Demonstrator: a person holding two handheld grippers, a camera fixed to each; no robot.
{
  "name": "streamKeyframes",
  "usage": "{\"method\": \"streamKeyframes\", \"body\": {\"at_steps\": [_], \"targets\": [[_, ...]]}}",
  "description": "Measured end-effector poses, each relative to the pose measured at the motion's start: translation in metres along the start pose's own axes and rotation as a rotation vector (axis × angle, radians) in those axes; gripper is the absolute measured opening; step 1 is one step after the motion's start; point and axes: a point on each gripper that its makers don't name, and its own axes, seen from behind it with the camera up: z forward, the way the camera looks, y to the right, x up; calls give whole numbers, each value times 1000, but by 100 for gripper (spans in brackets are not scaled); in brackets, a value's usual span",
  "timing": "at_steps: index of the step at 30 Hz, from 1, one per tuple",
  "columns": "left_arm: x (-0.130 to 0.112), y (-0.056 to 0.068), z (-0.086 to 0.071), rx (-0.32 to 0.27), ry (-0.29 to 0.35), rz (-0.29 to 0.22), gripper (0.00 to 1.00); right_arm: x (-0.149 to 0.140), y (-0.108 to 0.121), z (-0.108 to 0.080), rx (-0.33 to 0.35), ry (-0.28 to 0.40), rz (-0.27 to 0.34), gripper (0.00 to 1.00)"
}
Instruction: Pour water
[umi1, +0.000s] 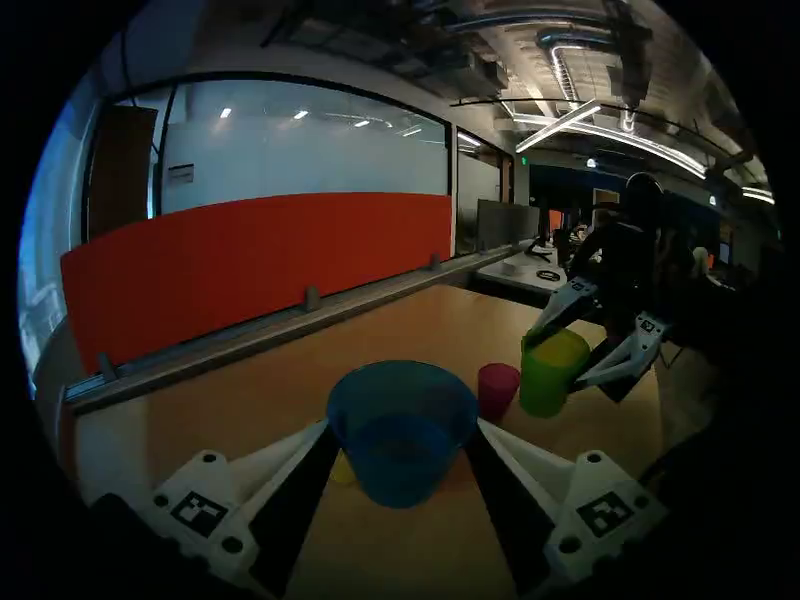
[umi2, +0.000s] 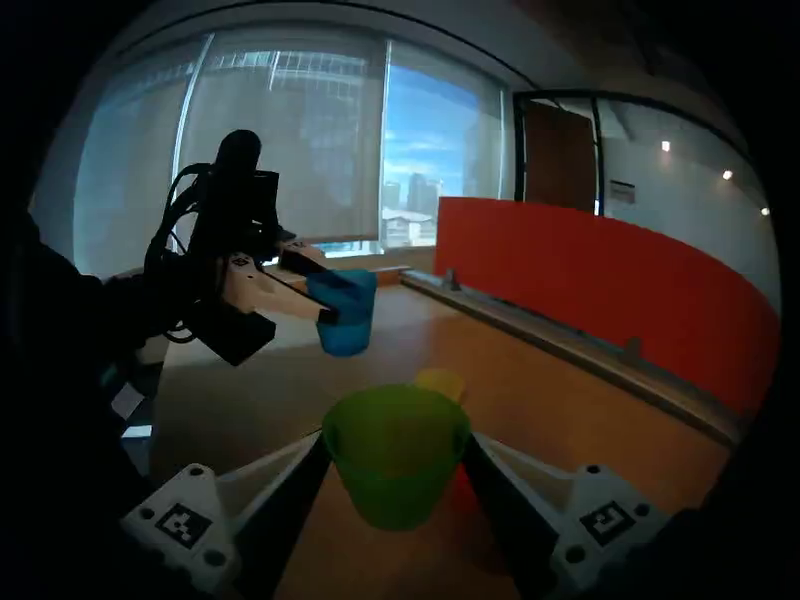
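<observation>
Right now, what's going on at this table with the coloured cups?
A person is working two handheld grippers over a wooden table. The left gripper has its jaws closed on a blue cup. The right gripper grips a green cup the same way. Both cups are roughly upright and apart, so no pouring is under way. A pink cup and a yellow cup stand on the table nearby. I cannot tell whether any cup holds water.

The first cup (umi1: 402, 430) sits between the left gripper's (umi1: 402, 428) fingers, the second cup (umi2: 396, 455) between the right gripper's (umi2: 396, 438) fingers. On the table (umi1: 250, 400) a third cup (umi1: 497, 388) stands just past the left gripper's right fingertip, and a fourth cup (umi2: 440, 383) stands just ahead of the second.
</observation>
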Motion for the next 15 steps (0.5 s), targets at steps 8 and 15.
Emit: {"method": "streamKeyframes", "body": {"at_steps": [8,15], "targets": [[17,2,-6,0,45,8,85,1,-2,5,10,38,25,95],[24,0,-8,4,59,14,85,-3,-2,6,16,43,32,94]]}}
